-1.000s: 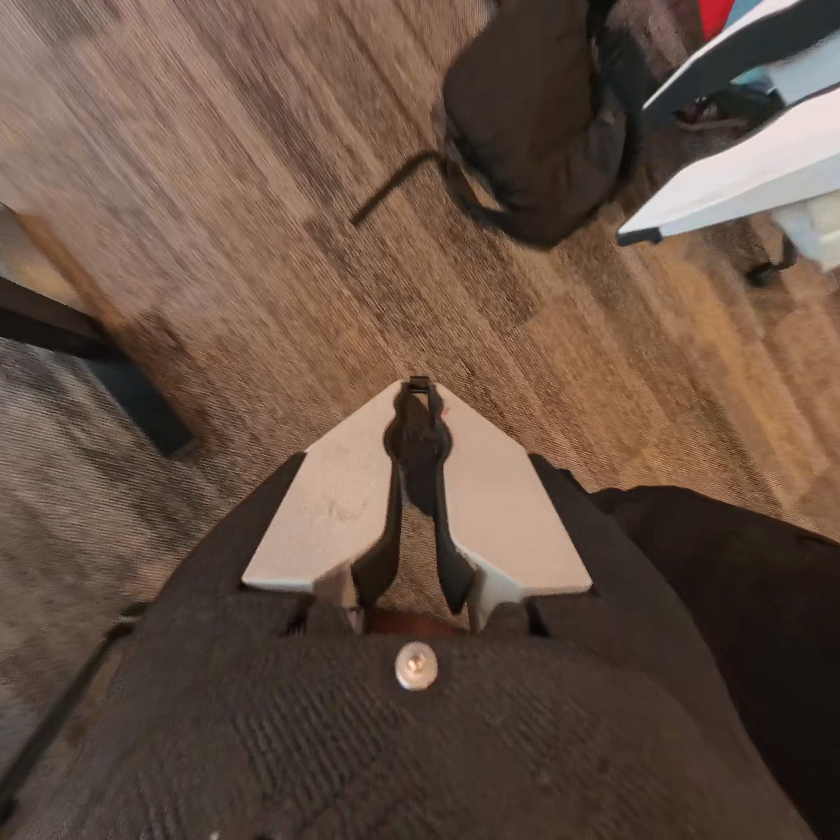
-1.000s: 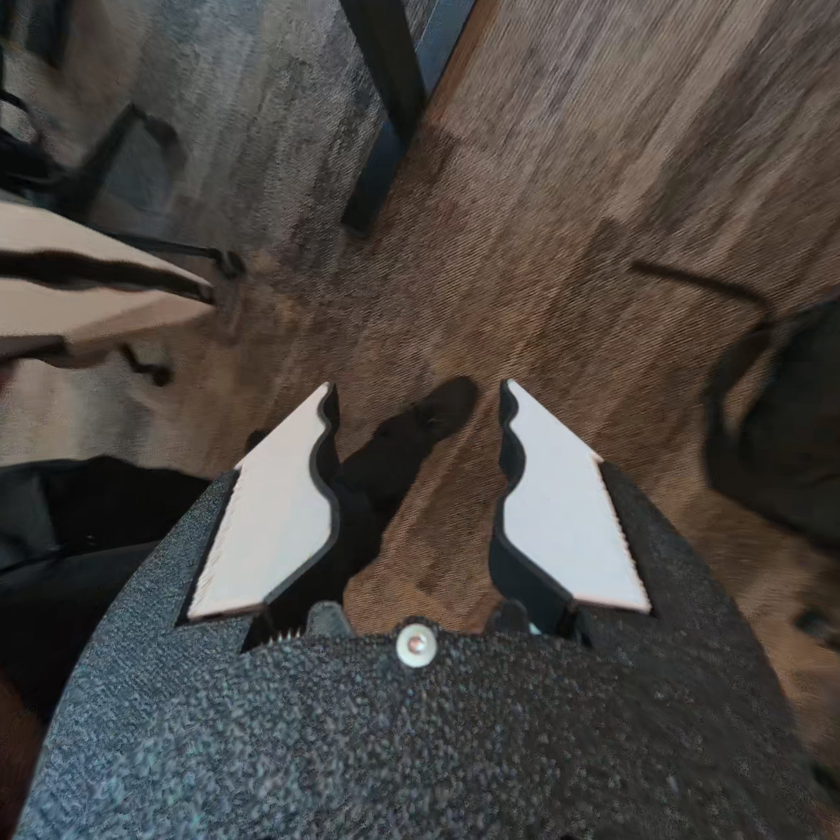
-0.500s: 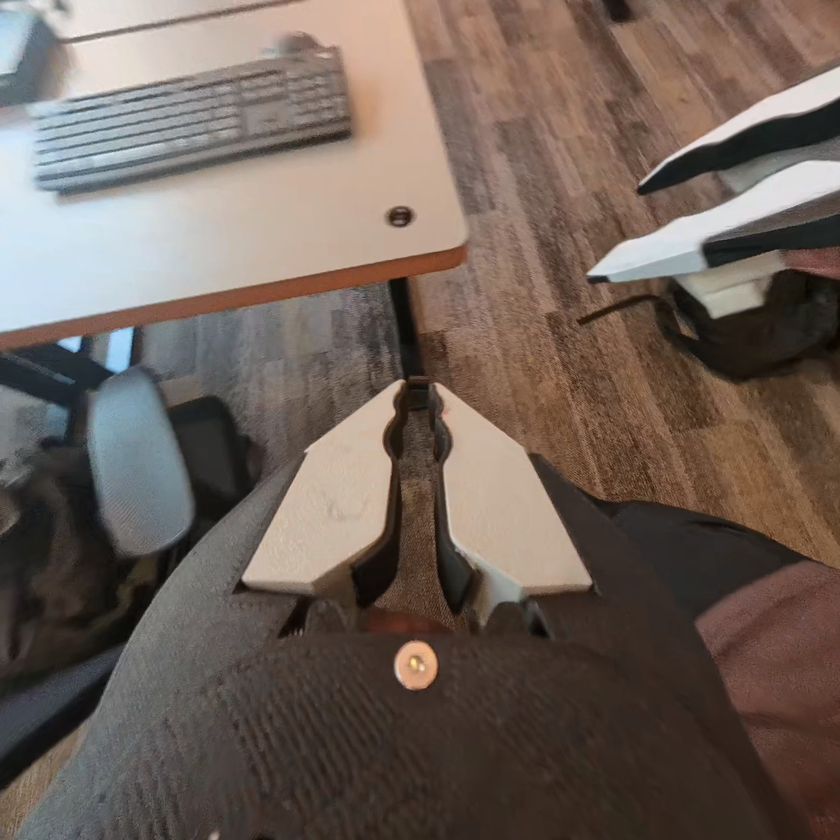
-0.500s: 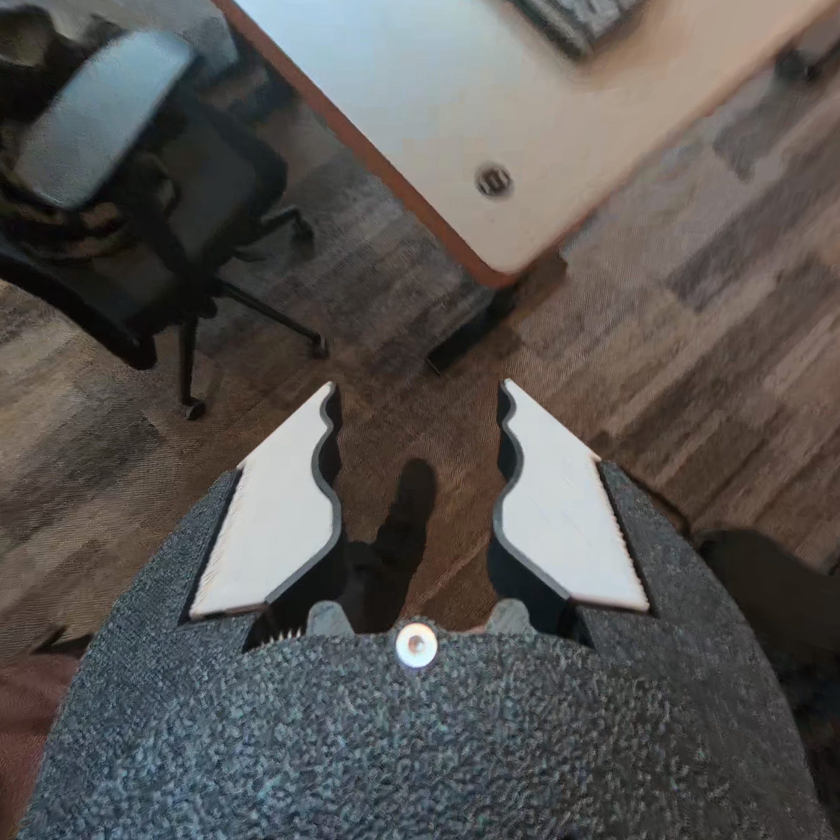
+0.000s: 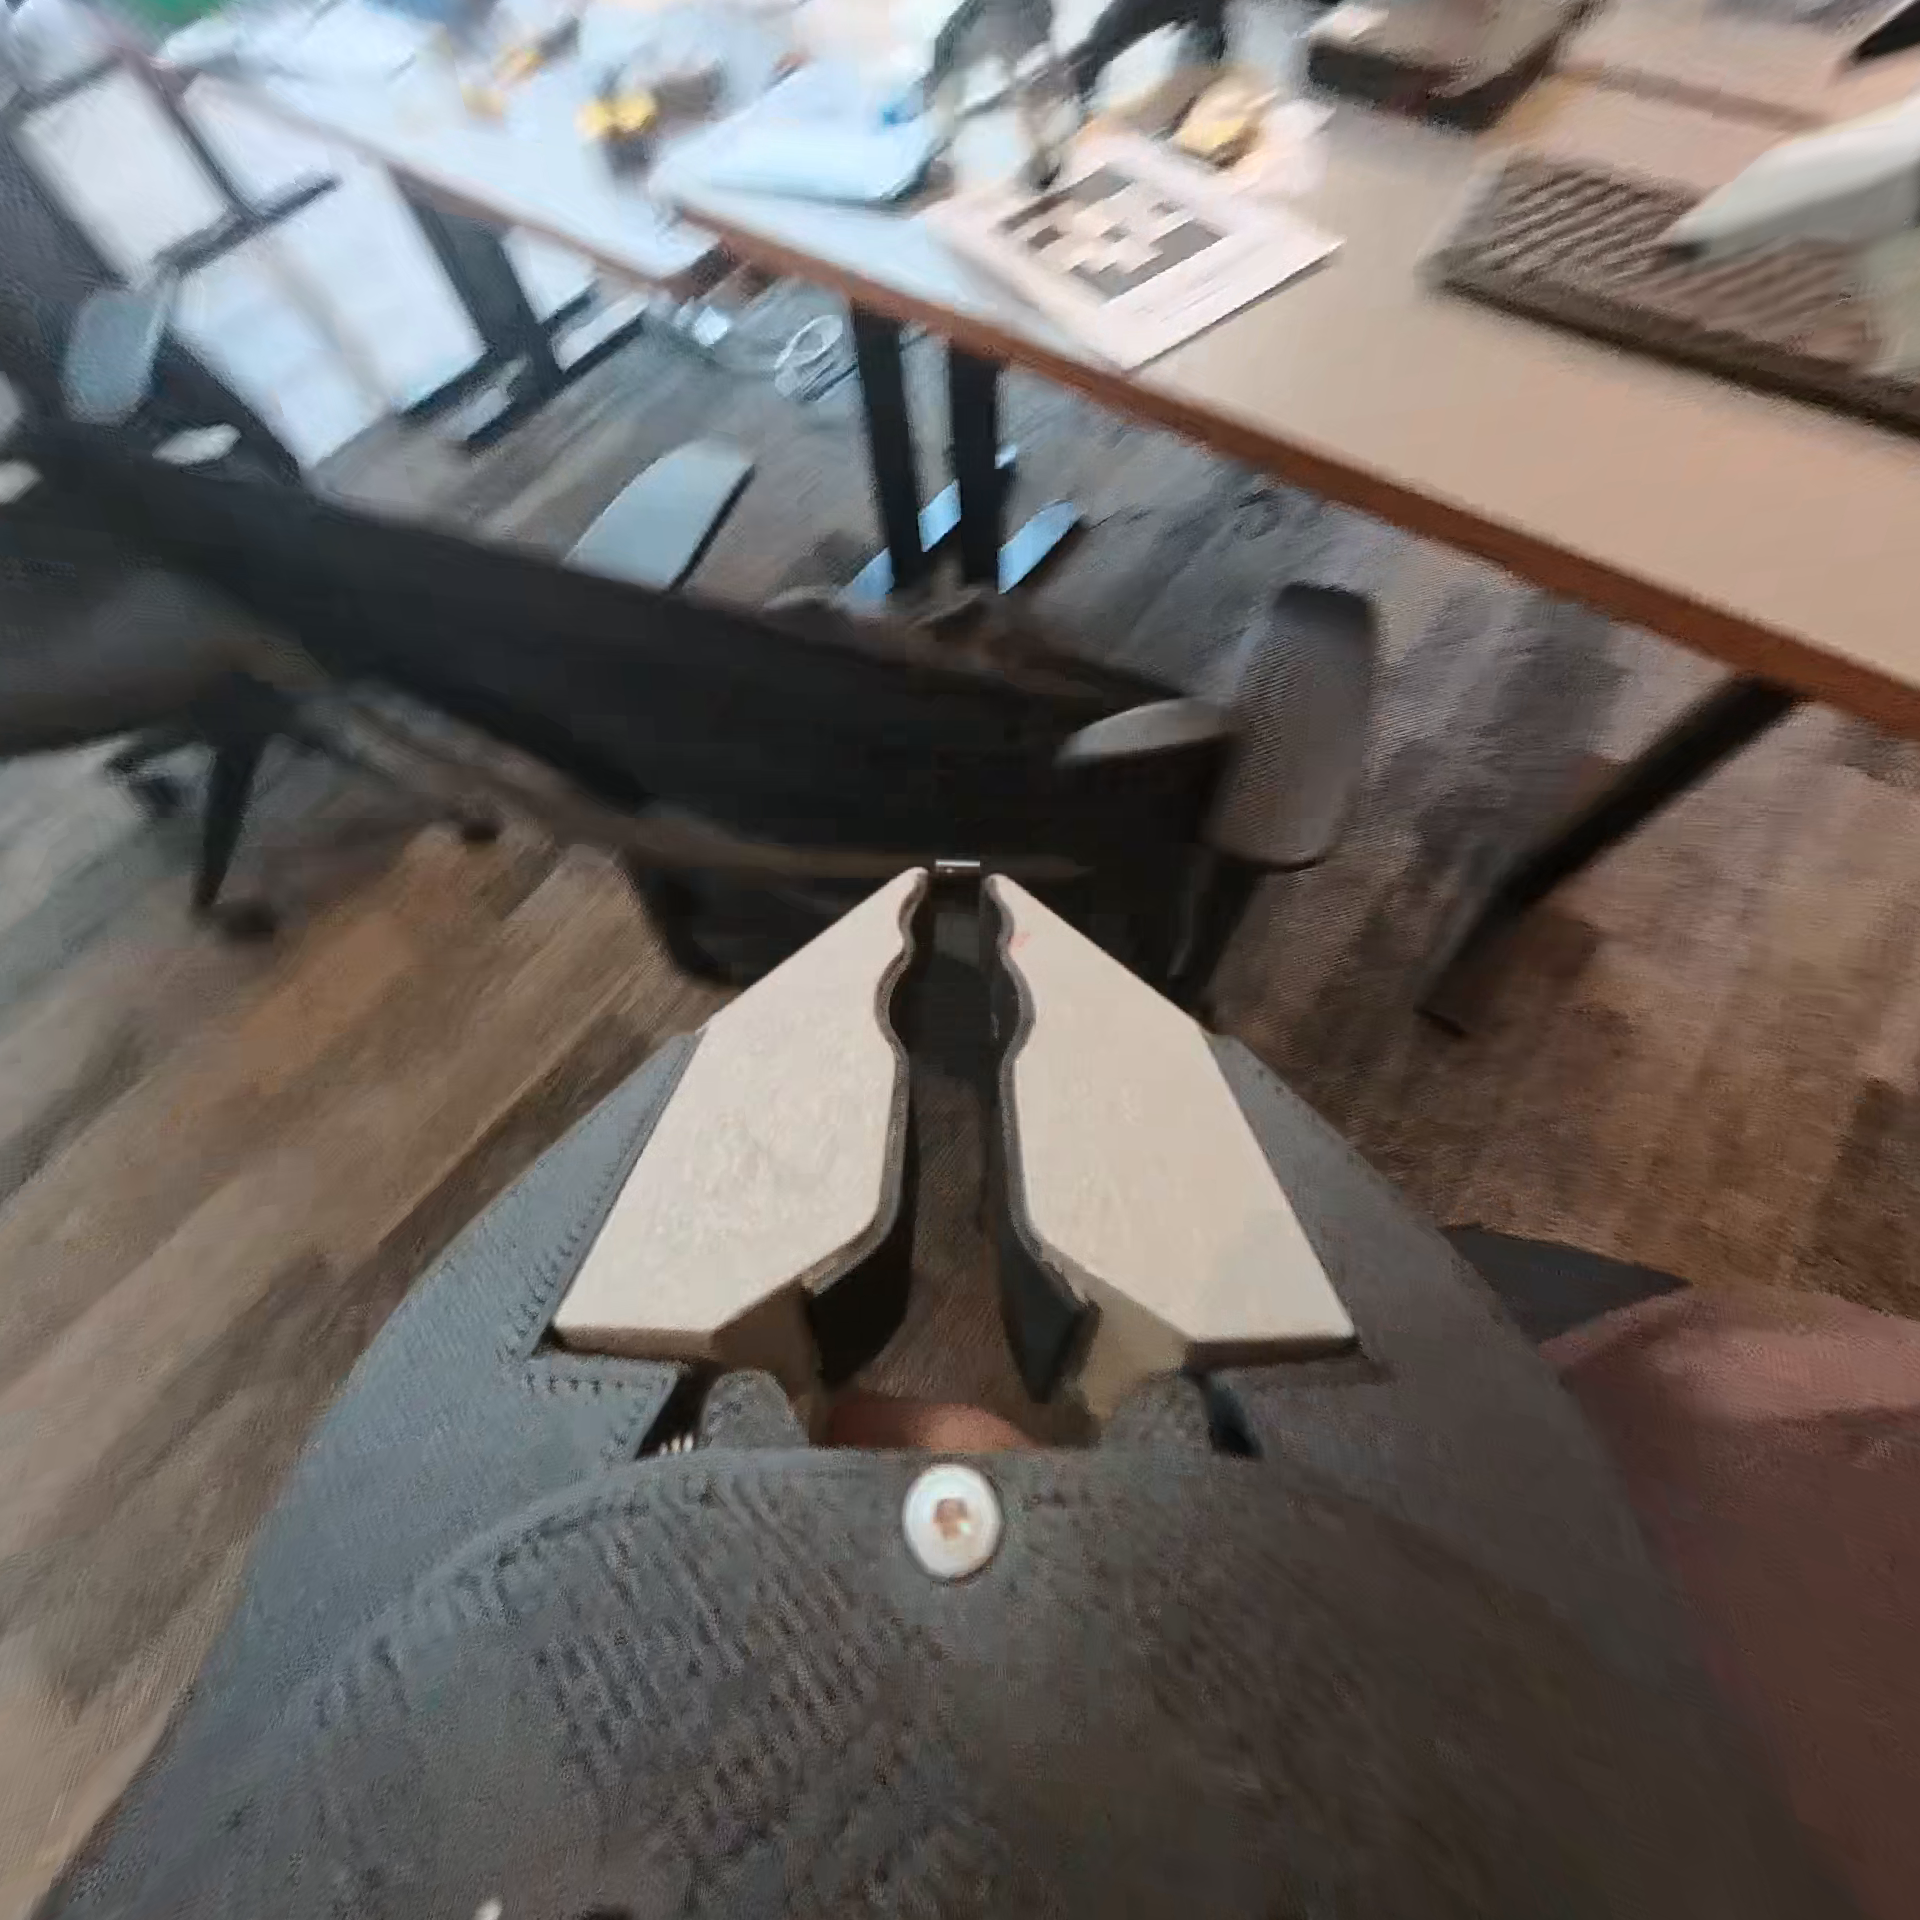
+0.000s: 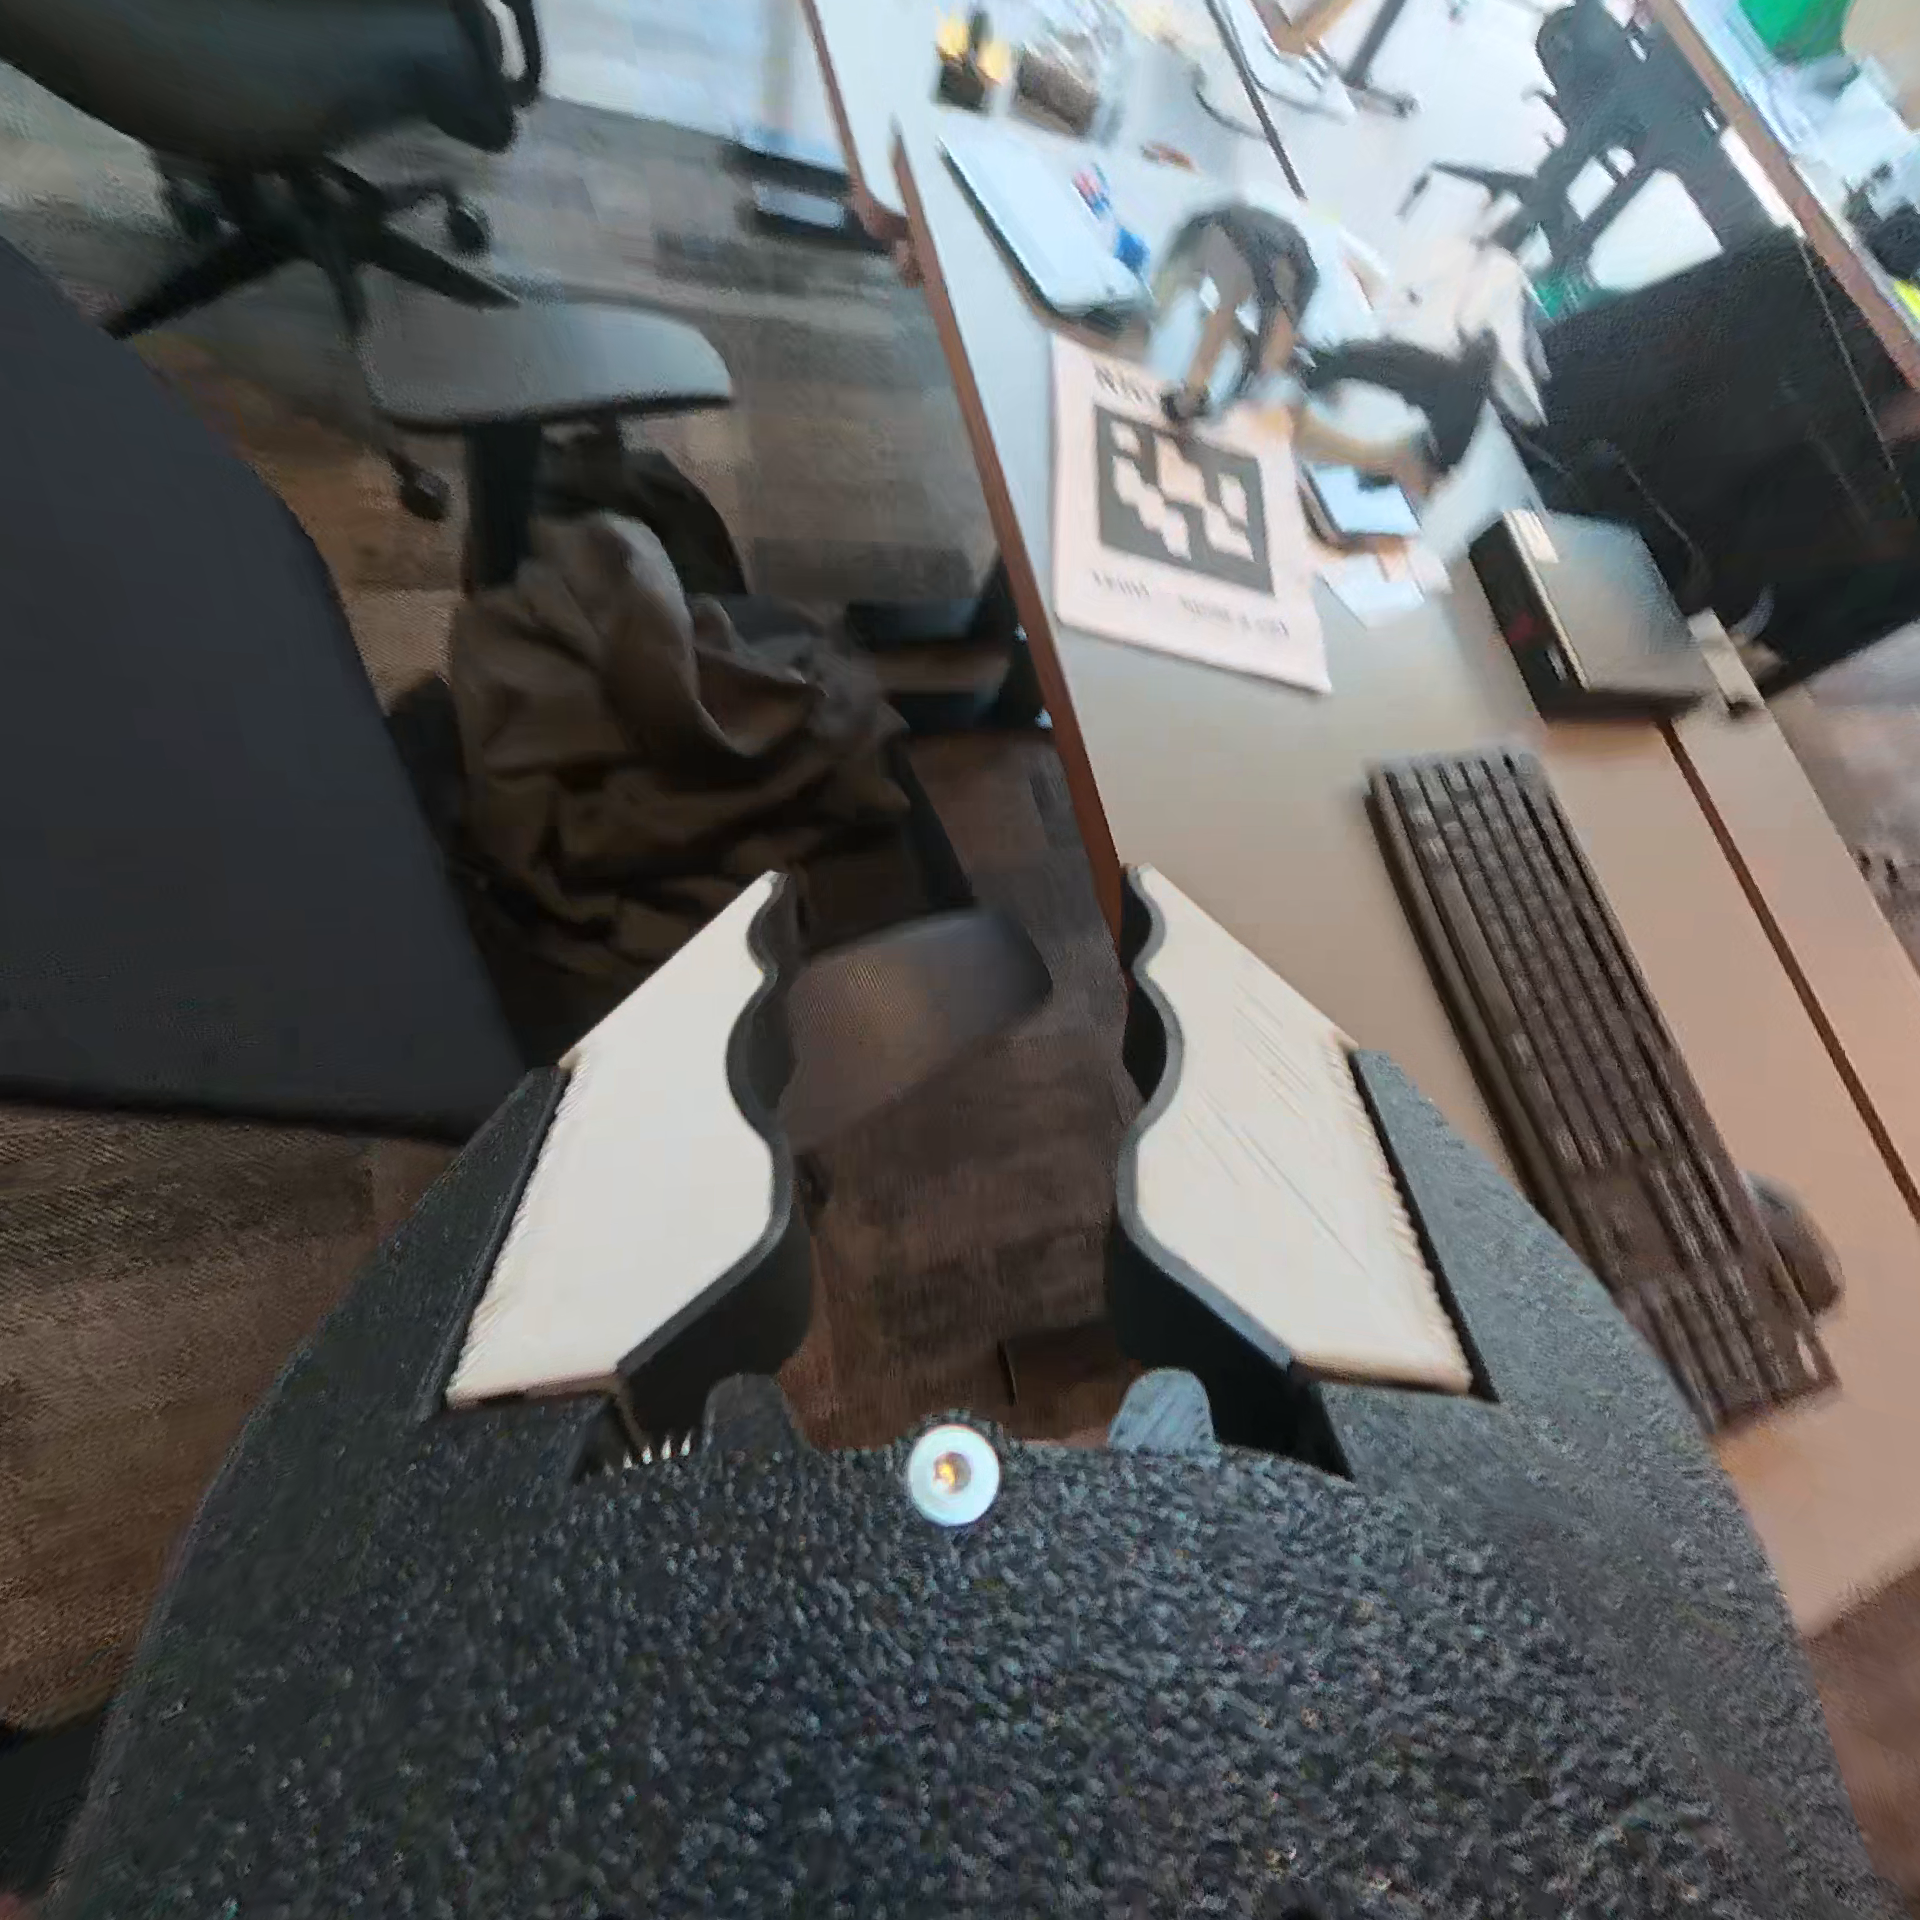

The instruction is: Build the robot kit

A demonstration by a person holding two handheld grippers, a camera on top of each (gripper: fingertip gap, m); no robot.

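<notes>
Left gripper [image 5: 956, 883], fingers nearly closed on nothing, hangs in free air above open carpet [image 5: 239, 1143]; ahead, a dark office chair [image 5: 727, 727] and the black desk legs [image 5: 925, 457] block the way. Right gripper [image 6: 951, 894], fingers wide apart and empty, faces the brown desk edge [image 6: 1029, 623]. Left of that edge lie crumpled grey cloth [image 6: 644, 727] and a chair armrest [image 6: 914, 987]; right of it, 1 keyboard [image 6: 1579, 1039] and 1 patterned sheet [image 6: 1184, 520] occupy the desktop [image 6: 1247, 790].

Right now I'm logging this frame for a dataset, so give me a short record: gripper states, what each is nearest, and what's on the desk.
left gripper: shut, holds nothing, in the air above the chair
right gripper: open, empty, by the desk edge
on desk: keyboard, marker sheet, laptop
under desk: grey cloth
image: motion-blurred
</notes>
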